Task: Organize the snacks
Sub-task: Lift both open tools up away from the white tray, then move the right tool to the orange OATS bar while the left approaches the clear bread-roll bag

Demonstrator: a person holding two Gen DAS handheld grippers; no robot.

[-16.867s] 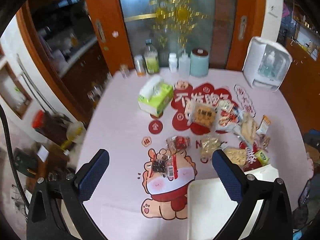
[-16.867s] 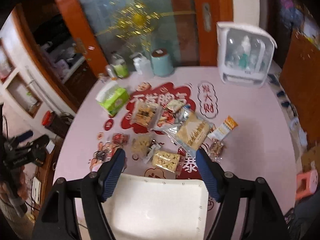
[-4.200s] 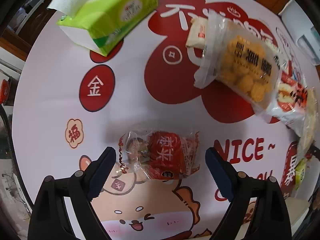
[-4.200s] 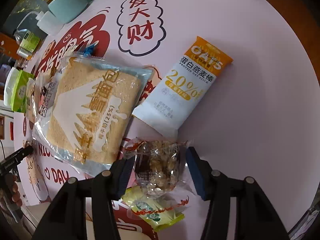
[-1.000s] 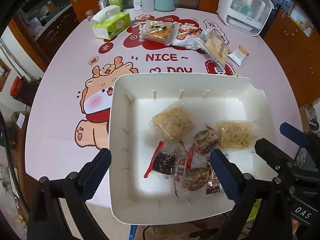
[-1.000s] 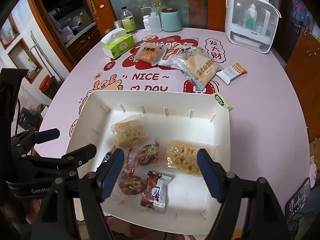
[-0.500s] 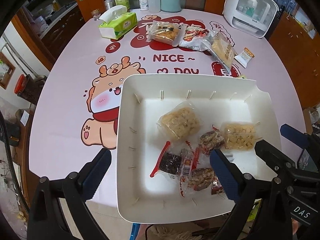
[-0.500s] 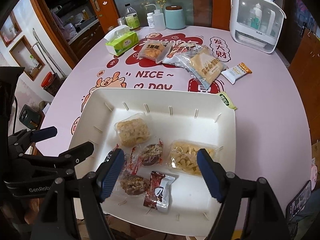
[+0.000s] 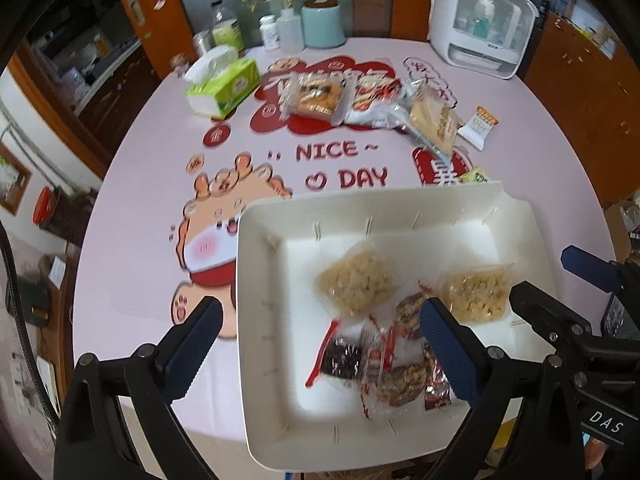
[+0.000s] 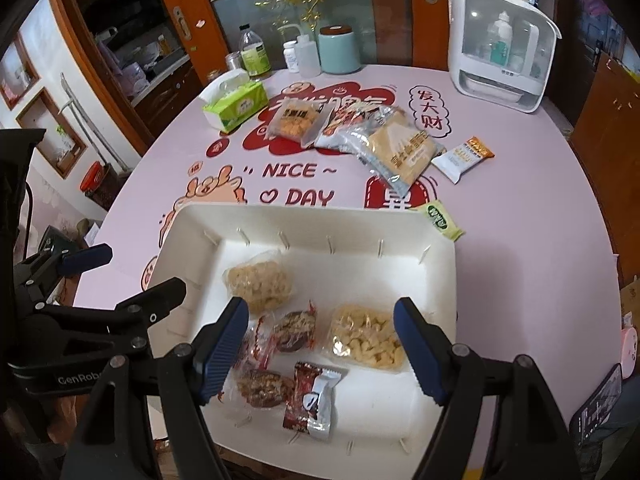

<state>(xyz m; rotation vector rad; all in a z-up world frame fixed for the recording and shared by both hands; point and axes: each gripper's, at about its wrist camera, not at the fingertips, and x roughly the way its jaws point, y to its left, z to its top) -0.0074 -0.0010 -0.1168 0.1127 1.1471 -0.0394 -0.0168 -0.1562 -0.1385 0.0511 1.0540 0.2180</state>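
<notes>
A white tray sits at the near edge of the pink table. It holds two pale puffed snack packs, dark nut bars and a red-and-silver packet. My left gripper hovers open above the tray's left half, touching nothing. My right gripper is open too, over the small snacks, and holds nothing. Farther back on the table lie a cracker pack, a bread pack, an oat bar and a green sachet by the tray's far right corner.
At the back left is a green tissue box. Behind it stand bottles and a teal canister. A white appliance occupies the back right. The tray's near rim hangs over the table's front edge. Wooden cabinets surround the table.
The left wrist view has risen and tilted a little, so the tray sits lower and farther right in it. The right gripper has stayed put. Both grippers remain open.
</notes>
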